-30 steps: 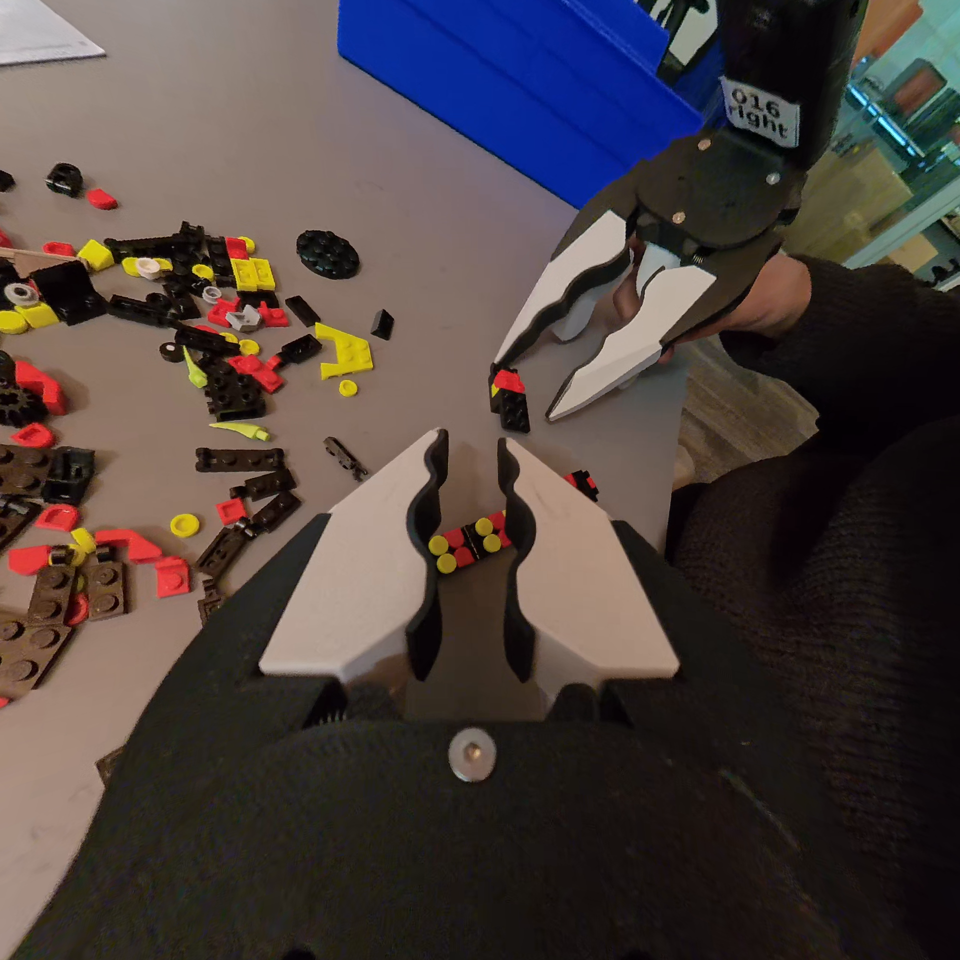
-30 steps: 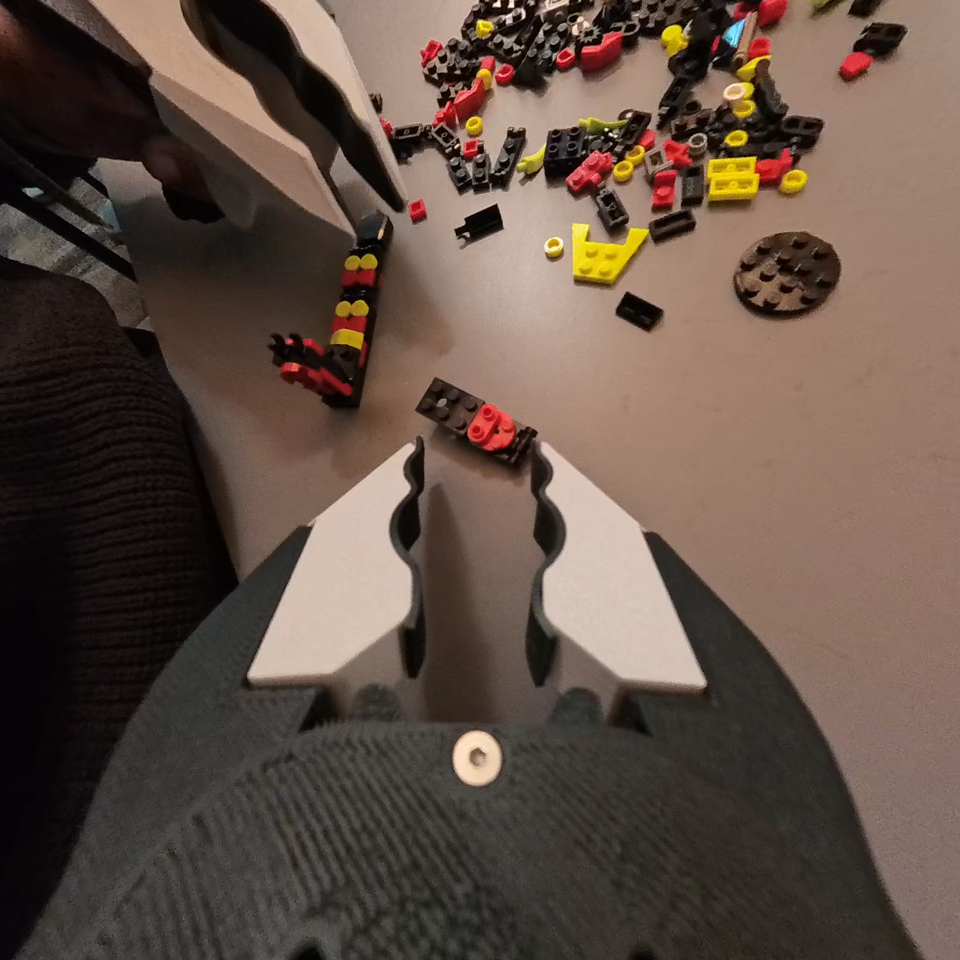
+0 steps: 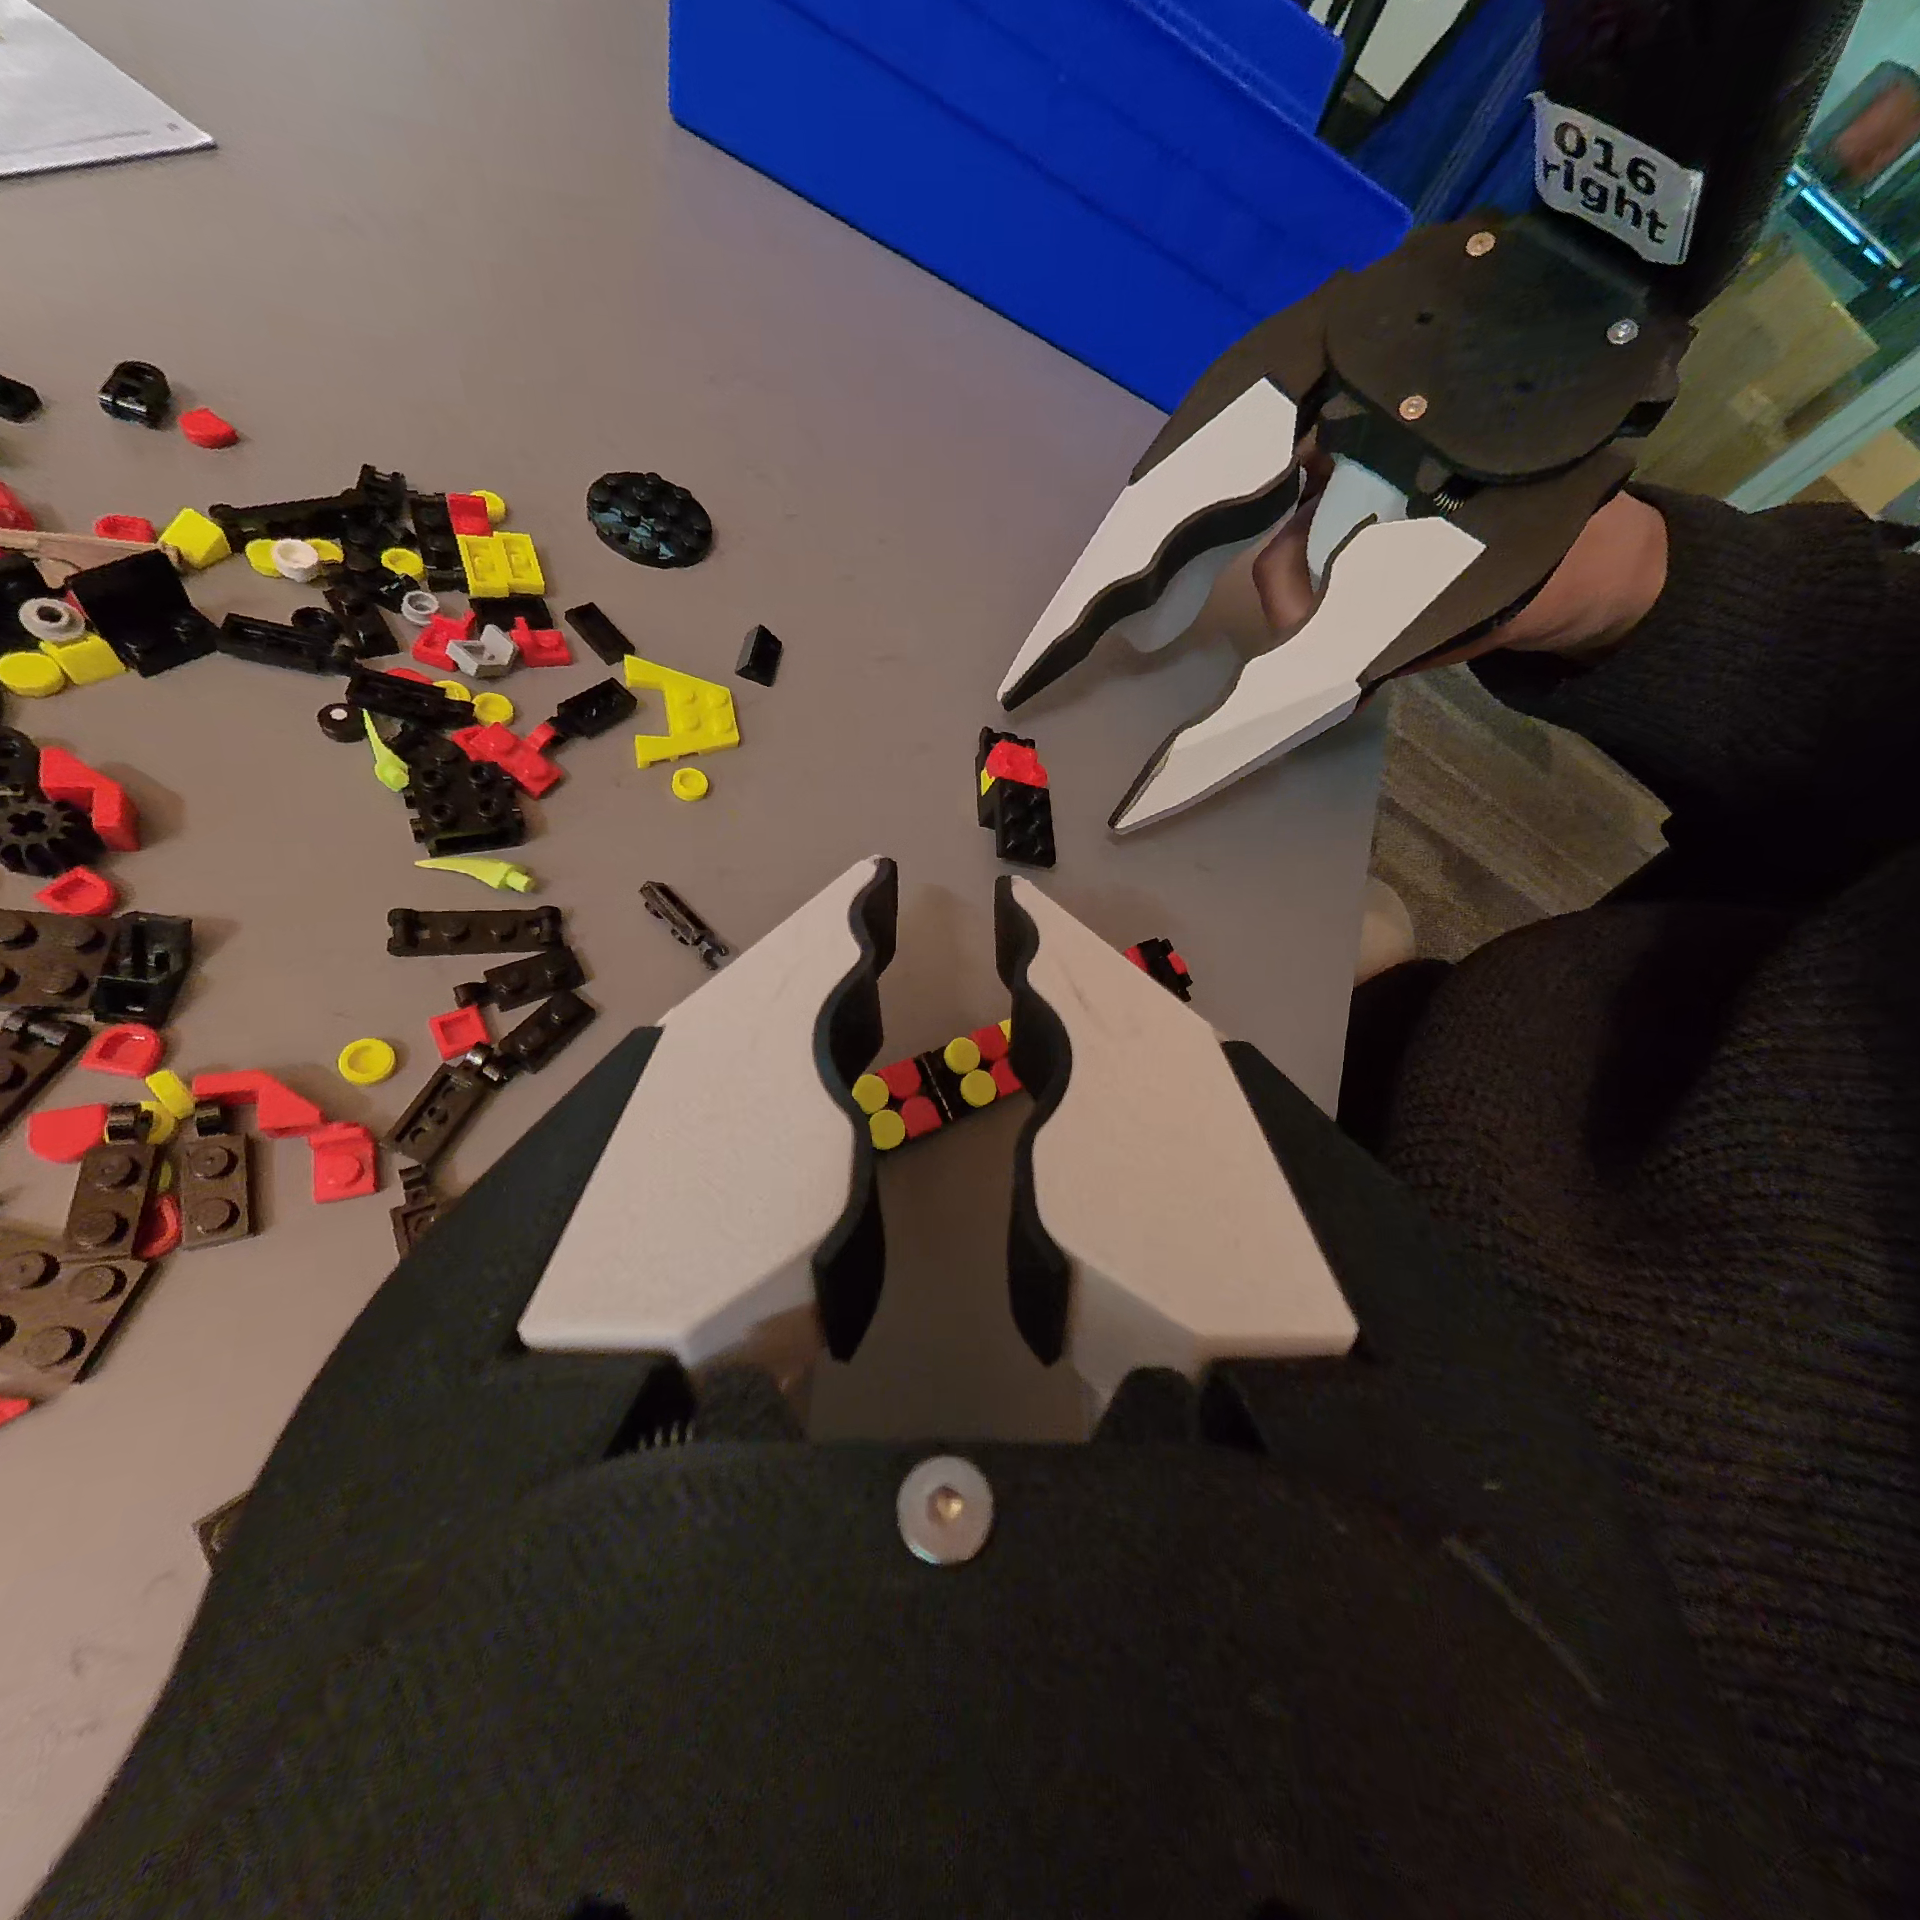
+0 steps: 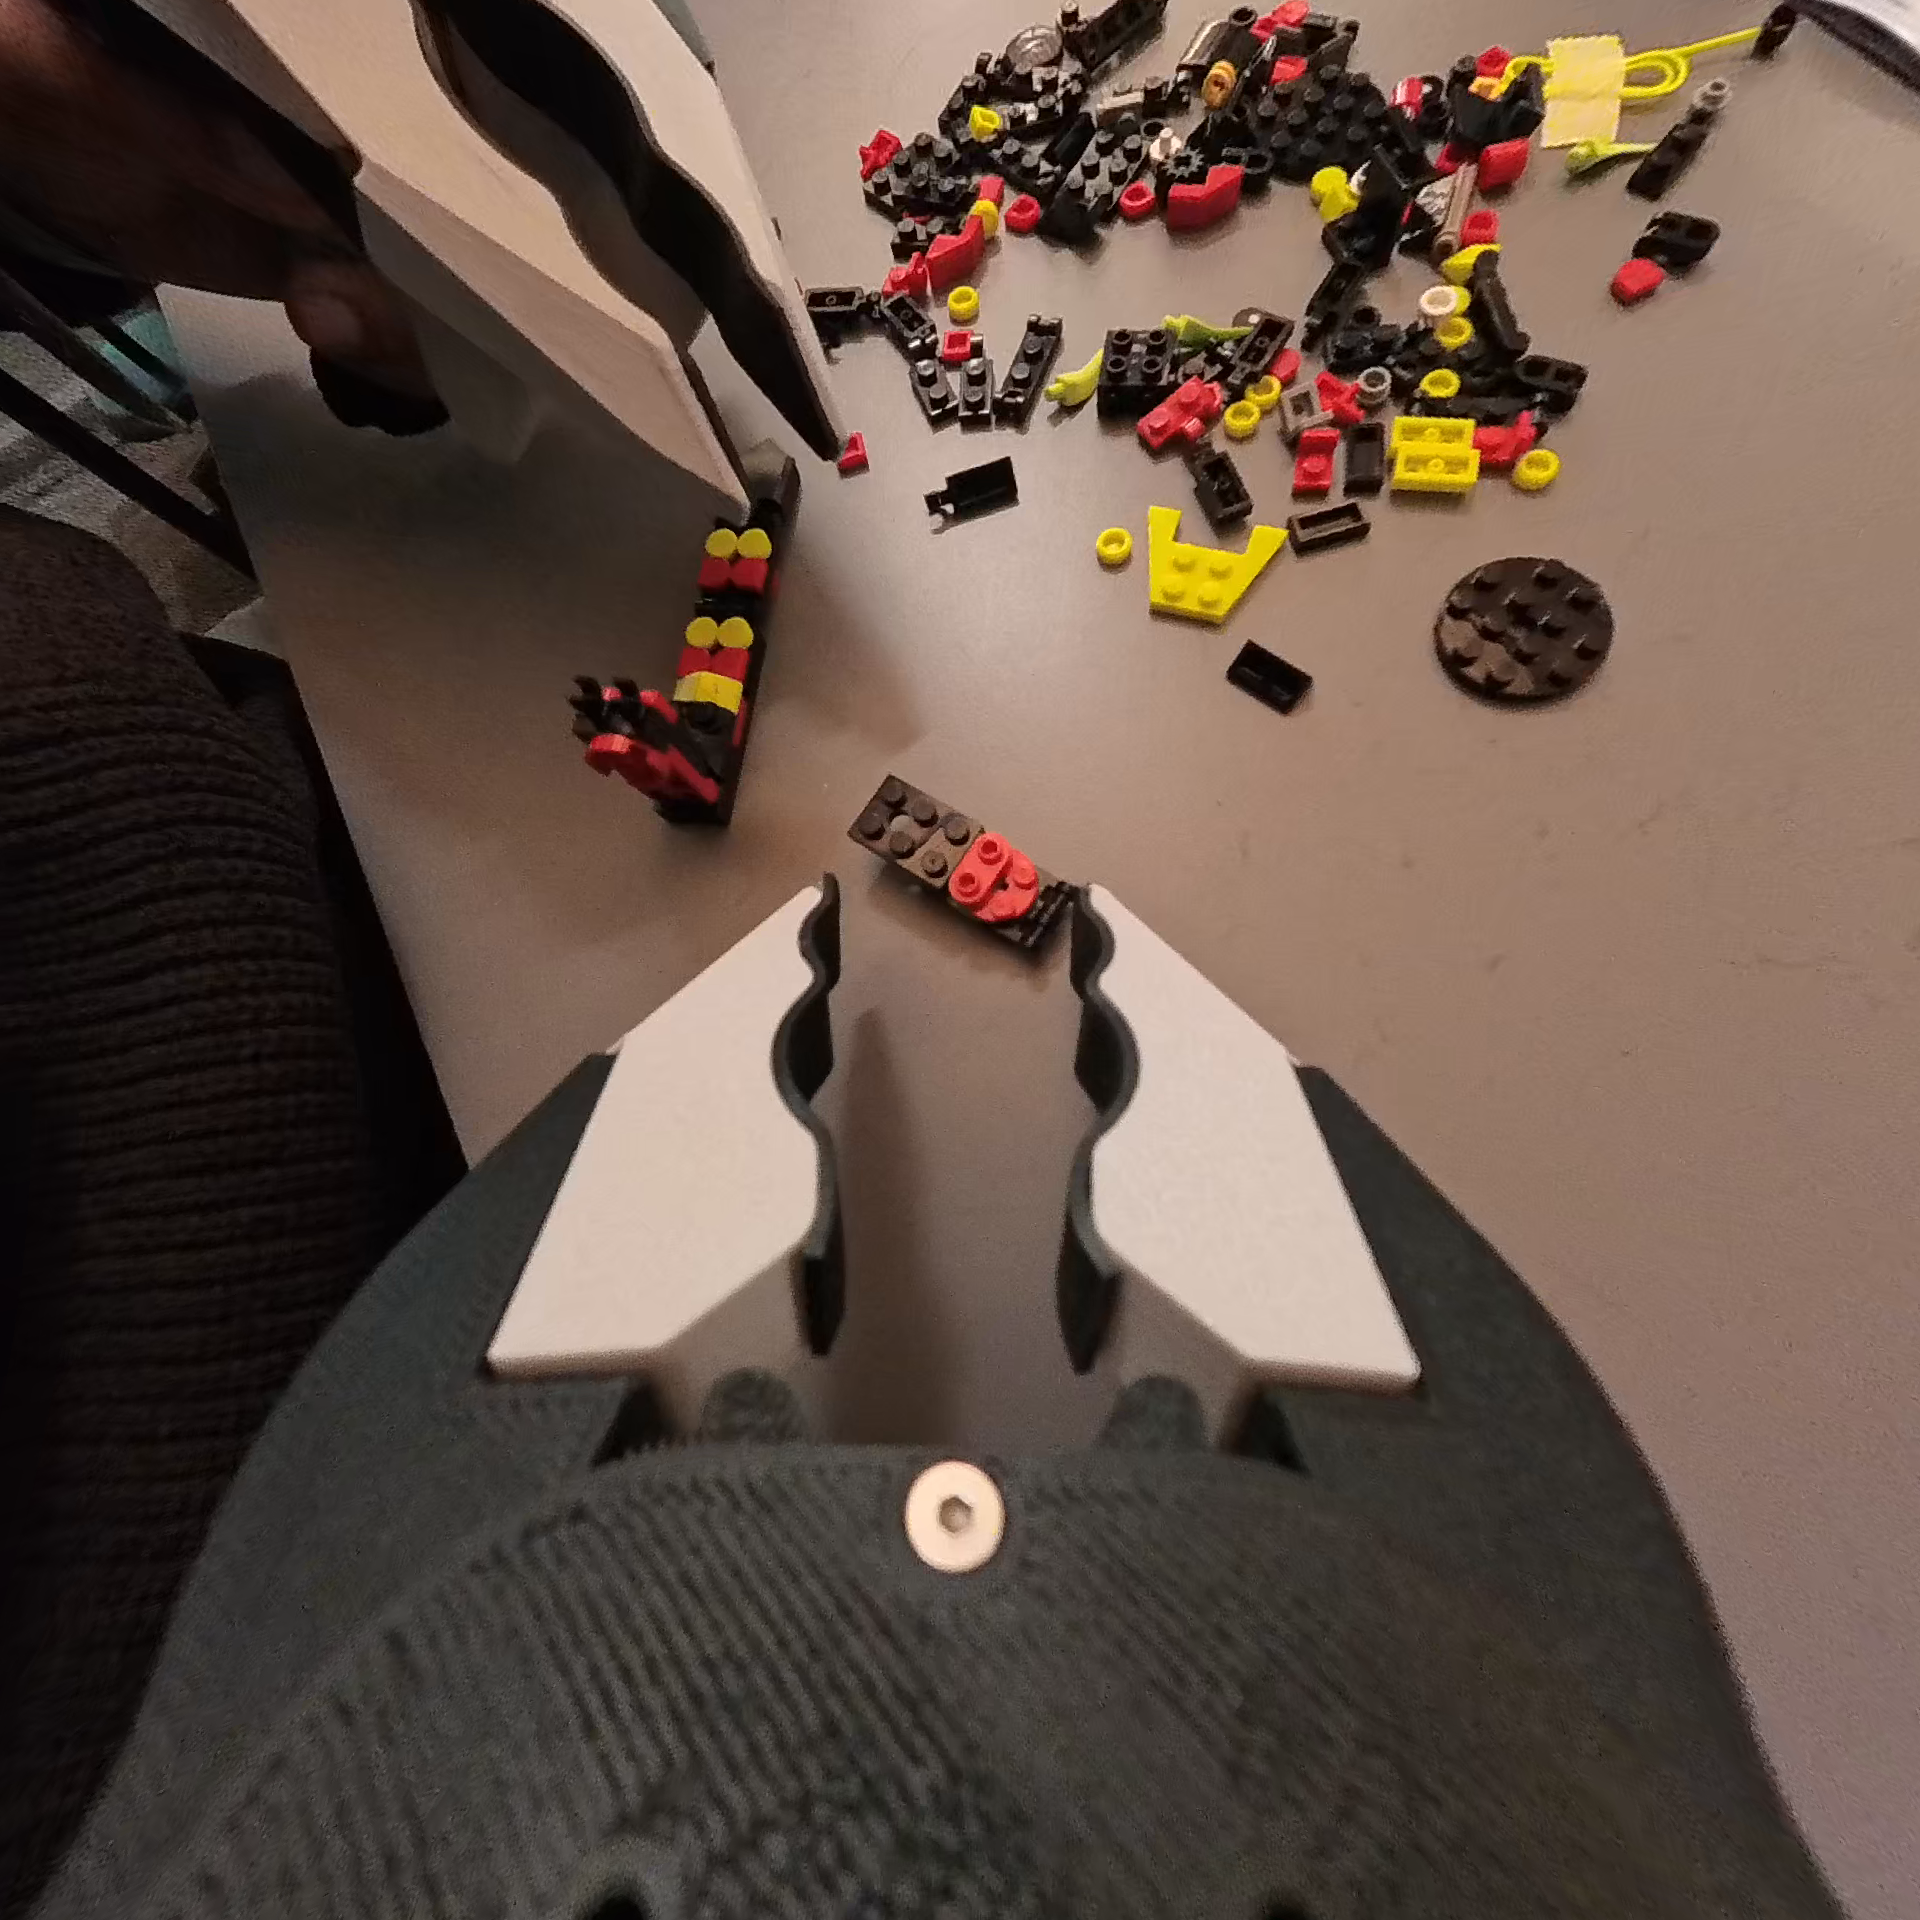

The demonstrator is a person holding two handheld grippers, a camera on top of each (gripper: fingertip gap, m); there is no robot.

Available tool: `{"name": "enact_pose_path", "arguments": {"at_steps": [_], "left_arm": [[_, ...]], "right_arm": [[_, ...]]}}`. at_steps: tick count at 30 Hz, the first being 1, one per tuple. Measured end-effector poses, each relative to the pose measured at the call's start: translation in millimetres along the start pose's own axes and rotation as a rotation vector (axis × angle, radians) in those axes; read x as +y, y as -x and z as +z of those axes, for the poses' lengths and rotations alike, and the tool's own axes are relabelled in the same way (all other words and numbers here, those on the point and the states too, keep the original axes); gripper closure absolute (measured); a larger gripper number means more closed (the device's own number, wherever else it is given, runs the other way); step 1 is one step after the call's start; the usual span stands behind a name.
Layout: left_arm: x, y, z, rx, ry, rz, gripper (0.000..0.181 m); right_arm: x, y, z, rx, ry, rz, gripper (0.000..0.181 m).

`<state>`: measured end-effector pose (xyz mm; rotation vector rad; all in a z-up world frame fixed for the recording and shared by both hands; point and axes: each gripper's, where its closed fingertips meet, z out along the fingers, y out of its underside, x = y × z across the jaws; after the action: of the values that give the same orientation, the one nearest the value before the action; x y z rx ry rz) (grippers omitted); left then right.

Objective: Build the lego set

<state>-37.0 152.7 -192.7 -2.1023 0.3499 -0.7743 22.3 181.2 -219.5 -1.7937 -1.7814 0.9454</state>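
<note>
Little has moved since a second ago: both tools are seen in almost the same poses, parts unshifted.

Leftmost on the bench (image 3: 831, 312), the loose brick pile (image 3: 343, 665) is spread flat, probably so single pieces can be picked out; the yellow wedge plate (image 3: 688, 713) and round black plate (image 3: 649, 518) lie apart at its near edge.

Next, the left tool (image 3: 943, 883) is held low over the long black strip with red and yellow studs (image 4: 727, 634), jaws narrowly parted. The strip is seen between the fingers, but contact cannot be confirmed from either view; it looks to lie on the bench. The placement reads as bracing the strip for a join.

Further right, the small black plate with red rounded piece (image 4: 961, 862) lies flat near the bench edge. The right tool (image 4: 954, 899) is set just behind it, jaws moderately apart and empty, tips flanking its red end, apparently lined up for a pickup.

A blue bin (image 3: 1039, 156) stands behind.
</note>
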Motion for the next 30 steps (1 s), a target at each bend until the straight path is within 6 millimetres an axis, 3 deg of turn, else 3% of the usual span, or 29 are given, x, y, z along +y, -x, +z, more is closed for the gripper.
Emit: {"name": "enact_pose_path", "arguments": {"at_steps": [30], "left_arm": [[0.4, 1.2, 0.3, -0.007, 0.002, 0.000, 0.165]], "right_arm": [[-0.4, 0.4, 0.0, 0.011, 0.002, -0.009, 0.136]]}}
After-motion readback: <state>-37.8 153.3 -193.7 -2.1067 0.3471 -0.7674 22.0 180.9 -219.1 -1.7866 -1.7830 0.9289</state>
